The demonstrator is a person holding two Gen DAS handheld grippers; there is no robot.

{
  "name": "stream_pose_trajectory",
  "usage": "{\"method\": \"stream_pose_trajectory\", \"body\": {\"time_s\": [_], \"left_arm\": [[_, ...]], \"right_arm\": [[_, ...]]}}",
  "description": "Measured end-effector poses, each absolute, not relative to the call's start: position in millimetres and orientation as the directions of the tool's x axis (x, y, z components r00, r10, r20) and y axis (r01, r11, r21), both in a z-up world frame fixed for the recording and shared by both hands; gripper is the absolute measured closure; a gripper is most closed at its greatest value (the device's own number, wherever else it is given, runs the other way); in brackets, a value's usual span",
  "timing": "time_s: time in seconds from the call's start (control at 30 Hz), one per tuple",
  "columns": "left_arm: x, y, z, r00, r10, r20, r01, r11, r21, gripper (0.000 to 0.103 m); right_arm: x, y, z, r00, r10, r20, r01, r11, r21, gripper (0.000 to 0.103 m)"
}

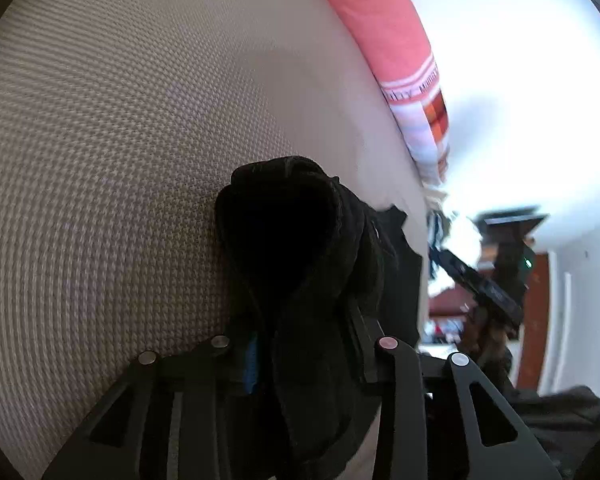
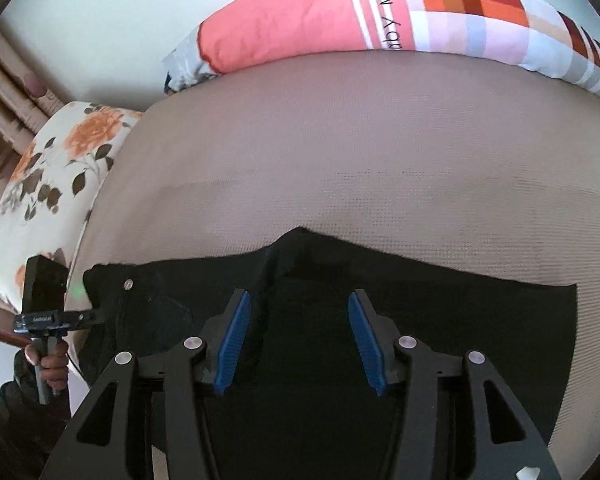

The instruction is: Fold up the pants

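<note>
Beige woven mattress (image 2: 340, 152) spanning the foreground. Along its far edge, against a white wall (image 2: 100, 12), lies a coral pillow (image 2: 292, 20) with white stripes, black lettering and an orange-red check panel. At left, a rose-printed cushion (image 2: 60, 168).

The bed (image 2: 340, 152) offers a wide bare stretch of beige woven cover between the black pants (image 2: 440, 300) at the near edge and the pillow (image 2: 300, 20) lying along the far side against the wall; a gripper could pass freely across that middle band. The pillow closes off the far edge. To the left, a floral cushion (image 2: 60, 160) sits just beside the bed's corner. In the left wrist view, a bunched fold of the pants (image 1: 300, 260) fills the space between the left gripper's (image 1: 308, 344) jaws and blocks the way straight ahead. Between the right gripper's (image 2: 300, 340) parted jaws the gap is free, flat pants lying below.
</note>
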State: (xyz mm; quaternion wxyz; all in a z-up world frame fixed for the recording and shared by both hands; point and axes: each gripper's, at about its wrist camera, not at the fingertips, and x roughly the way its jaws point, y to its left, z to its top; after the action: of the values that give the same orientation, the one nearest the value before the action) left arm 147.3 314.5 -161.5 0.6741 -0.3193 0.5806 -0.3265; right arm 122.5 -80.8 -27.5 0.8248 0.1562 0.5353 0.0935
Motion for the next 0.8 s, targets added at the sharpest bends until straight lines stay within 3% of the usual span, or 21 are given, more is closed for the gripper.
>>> {"method": "stream_pose_trajectory", "body": {"time_s": [0.2,0.47,0.8], "left_arm": [[129,288,-123,0.227,-0.626,-0.746,0.034,0.771,-0.636,0.077],[105,242,-50,0.304,-0.618,-0.725,0.027,0.766,-0.642,0.085],[94,76,-18,0.293,-0.655,-0.696,0.121,0.748,-0.653,0.090]], "right_arm": [[104,-93,-19,0.445,0.324,-0.835,0.006,0.931,0.364,0.054],[73,-144,-5,0.526,0.324,-0.786,0.056,0.909,0.412,0.054],[25,-225,-15,0.590,0.333,-0.735,0.128,0.861,0.493,0.053]]}}
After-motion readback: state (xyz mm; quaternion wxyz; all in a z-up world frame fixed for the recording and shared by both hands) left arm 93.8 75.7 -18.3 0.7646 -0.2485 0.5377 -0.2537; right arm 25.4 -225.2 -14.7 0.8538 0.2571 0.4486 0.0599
